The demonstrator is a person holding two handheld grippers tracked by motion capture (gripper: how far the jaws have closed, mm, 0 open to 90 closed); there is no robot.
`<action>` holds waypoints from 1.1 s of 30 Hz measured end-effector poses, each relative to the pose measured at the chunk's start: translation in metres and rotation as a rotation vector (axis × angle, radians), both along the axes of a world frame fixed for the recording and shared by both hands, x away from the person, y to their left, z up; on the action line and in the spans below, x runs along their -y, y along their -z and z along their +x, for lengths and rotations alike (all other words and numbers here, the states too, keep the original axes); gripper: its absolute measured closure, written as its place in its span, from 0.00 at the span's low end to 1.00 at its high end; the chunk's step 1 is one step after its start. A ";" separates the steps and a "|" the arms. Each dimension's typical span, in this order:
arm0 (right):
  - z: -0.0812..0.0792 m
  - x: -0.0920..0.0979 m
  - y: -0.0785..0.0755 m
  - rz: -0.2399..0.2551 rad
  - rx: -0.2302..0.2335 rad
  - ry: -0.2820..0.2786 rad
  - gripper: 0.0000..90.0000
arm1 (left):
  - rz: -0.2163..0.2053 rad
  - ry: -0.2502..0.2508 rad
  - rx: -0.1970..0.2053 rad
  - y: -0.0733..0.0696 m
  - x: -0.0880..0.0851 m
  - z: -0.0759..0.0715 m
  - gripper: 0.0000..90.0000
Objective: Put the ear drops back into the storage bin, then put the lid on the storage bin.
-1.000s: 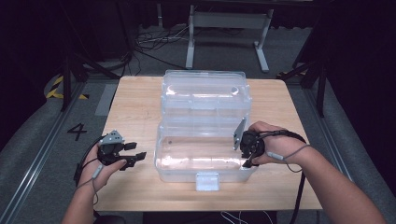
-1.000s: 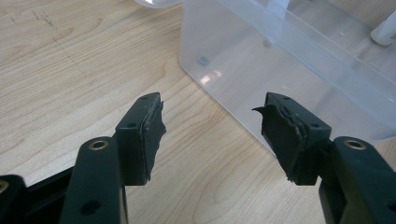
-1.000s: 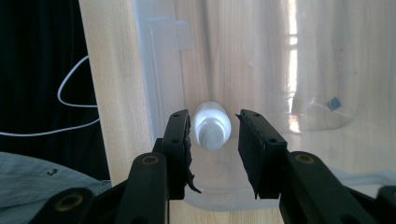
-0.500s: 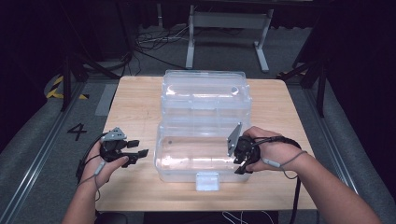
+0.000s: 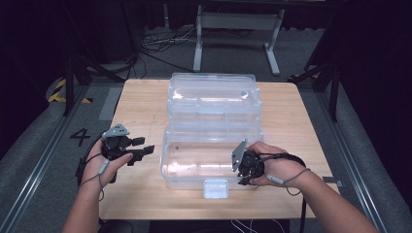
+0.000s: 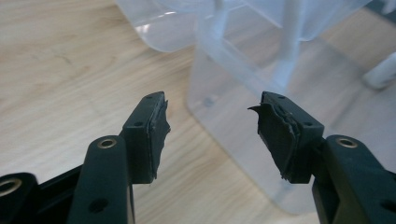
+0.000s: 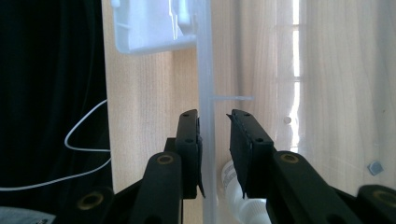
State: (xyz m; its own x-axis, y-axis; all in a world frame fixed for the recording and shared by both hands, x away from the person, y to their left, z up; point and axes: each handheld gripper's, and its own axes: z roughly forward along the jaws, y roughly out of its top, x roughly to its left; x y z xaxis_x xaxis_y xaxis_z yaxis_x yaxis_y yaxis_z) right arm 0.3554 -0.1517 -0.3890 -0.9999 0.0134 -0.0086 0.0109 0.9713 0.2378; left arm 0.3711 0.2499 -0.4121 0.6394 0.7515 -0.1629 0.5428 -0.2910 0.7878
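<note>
Clear plastic storage box [image 5: 214, 155]: light, rigid, slippery; best gripped by its thin rim. Right gripper [image 7: 215, 126] jaws, just closing, straddle that rim unclamped; left gripper [image 6: 212, 126] released.

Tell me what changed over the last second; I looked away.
The right gripper slid toward the person along the box, and its fingers have just been closing astride the front wall, one pad touching. The left gripper and the box stayed put.
</note>
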 end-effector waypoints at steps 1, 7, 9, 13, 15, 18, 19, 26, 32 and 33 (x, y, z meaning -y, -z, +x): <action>0.000 0.001 0.002 0.003 0.001 -0.004 0.83 | 0.009 -0.001 0.001 -0.001 0.000 0.001 0.46; -0.003 0.002 0.009 0.013 0.010 -0.007 0.89 | 0.024 -0.020 0.000 -0.015 0.001 0.005 0.47; -0.004 0.003 0.010 0.030 0.007 -0.004 0.93 | 0.003 0.001 0.018 -0.021 0.004 0.007 0.45; -0.006 0.004 0.010 0.038 0.012 0.002 0.93 | 0.000 0.045 0.057 -0.029 0.010 0.012 0.39; -0.006 0.004 0.010 0.037 0.017 0.000 0.93 | -0.016 0.064 0.051 -0.036 0.015 0.013 0.36; -0.006 0.005 0.011 0.054 0.020 0.010 0.93 | -0.006 0.087 0.056 -0.050 0.020 0.015 0.32; -0.007 0.006 0.011 0.061 0.016 0.019 0.93 | 0.002 0.094 0.056 -0.053 0.021 0.015 0.31; -0.005 0.010 0.012 0.091 0.013 0.018 0.93 | 0.069 0.141 0.118 -0.073 0.035 0.017 0.27; -0.005 0.010 0.012 0.093 0.006 0.017 0.93 | 0.088 0.180 0.136 -0.085 0.051 0.021 0.27; -0.005 0.010 0.012 0.096 0.003 0.020 0.93 | 0.094 0.191 0.142 -0.087 0.055 0.022 0.28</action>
State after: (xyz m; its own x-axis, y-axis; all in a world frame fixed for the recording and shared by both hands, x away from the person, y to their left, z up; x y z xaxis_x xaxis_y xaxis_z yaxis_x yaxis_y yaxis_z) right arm 0.3506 -0.1618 -0.4010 -0.9994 0.0345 -0.0096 0.0295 0.9437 0.3295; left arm 0.3931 0.1951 -0.3248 0.7826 0.6226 0.0036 0.3571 -0.4536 0.8165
